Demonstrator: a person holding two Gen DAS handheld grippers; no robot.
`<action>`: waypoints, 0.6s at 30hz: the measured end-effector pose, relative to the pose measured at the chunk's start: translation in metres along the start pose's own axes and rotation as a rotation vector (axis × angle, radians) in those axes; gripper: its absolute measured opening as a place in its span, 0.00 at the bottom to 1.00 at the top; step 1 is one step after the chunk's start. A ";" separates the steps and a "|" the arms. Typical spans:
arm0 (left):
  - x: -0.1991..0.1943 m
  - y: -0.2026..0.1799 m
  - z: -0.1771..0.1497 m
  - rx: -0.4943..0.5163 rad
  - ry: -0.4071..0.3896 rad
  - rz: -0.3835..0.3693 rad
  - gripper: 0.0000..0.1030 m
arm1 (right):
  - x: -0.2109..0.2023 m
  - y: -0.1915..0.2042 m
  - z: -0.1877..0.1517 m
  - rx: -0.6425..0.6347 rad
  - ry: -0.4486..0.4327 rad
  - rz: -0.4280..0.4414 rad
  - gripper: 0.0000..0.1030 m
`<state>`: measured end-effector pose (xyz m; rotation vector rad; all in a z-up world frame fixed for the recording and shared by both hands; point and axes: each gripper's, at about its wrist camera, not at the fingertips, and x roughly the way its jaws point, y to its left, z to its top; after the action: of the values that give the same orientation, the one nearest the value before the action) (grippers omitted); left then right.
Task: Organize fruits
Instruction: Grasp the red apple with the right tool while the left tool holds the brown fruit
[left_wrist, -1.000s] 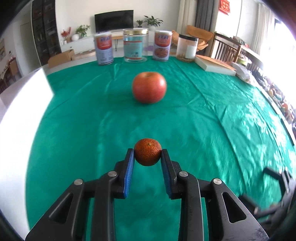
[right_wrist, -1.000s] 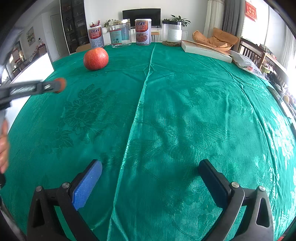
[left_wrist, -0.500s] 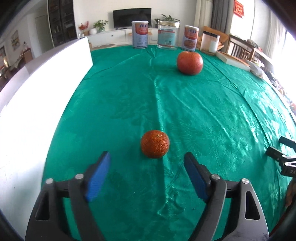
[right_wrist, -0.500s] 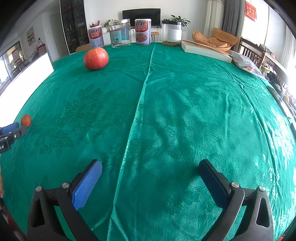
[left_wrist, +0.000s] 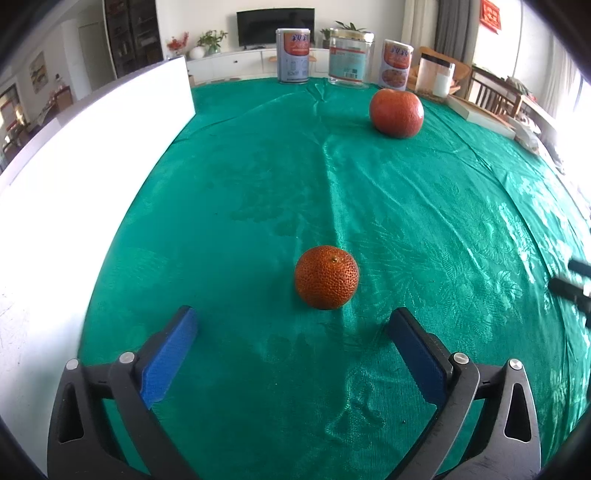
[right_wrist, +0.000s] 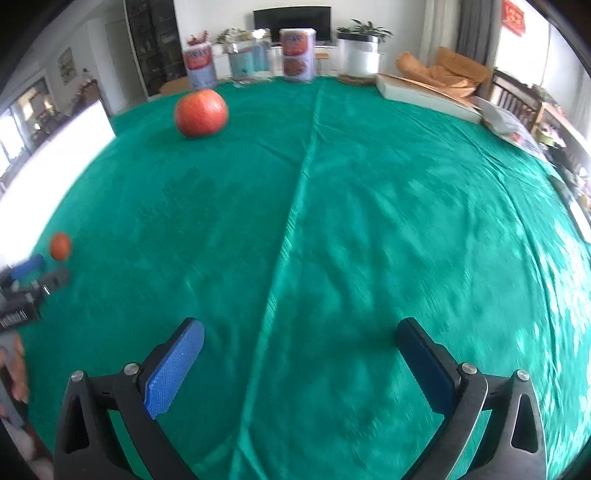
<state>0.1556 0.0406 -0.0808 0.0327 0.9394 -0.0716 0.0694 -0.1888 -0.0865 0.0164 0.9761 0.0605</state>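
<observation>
A small orange mandarin (left_wrist: 327, 277) lies on the green tablecloth (left_wrist: 258, 206), just ahead of my open, empty left gripper (left_wrist: 291, 334). A large red-orange fruit (left_wrist: 396, 113) sits farther back to the right. In the right wrist view the mandarin (right_wrist: 60, 246) is at the far left beside the left gripper (right_wrist: 35, 271), and the large fruit (right_wrist: 201, 113) is at the back left. My right gripper (right_wrist: 301, 349) is open and empty above bare cloth.
A white board (left_wrist: 74, 166) runs along the table's left side. Tins and jars (left_wrist: 347, 59) stand at the far edge. A flat box (right_wrist: 424, 96) and bags lie at the back right. The right gripper's tips (left_wrist: 570, 284) show at the right edge.
The left gripper opened and let the mandarin down on the cloth, then drew back slightly. The right gripper has shifted, its view now blurred and closer to the large fruit.
</observation>
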 end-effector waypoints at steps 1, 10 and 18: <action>0.000 0.000 0.000 0.000 0.000 0.000 1.00 | 0.001 0.004 0.015 -0.007 -0.011 0.020 1.00; 0.000 0.000 0.000 0.000 -0.002 0.000 0.99 | 0.069 0.070 0.156 -0.073 -0.065 0.151 1.00; 0.000 0.000 -0.001 0.000 -0.002 0.000 0.99 | 0.124 0.105 0.202 -0.078 -0.008 0.125 0.72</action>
<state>0.1551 0.0408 -0.0811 0.0328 0.9376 -0.0712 0.3016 -0.0736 -0.0713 0.0063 0.9638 0.2133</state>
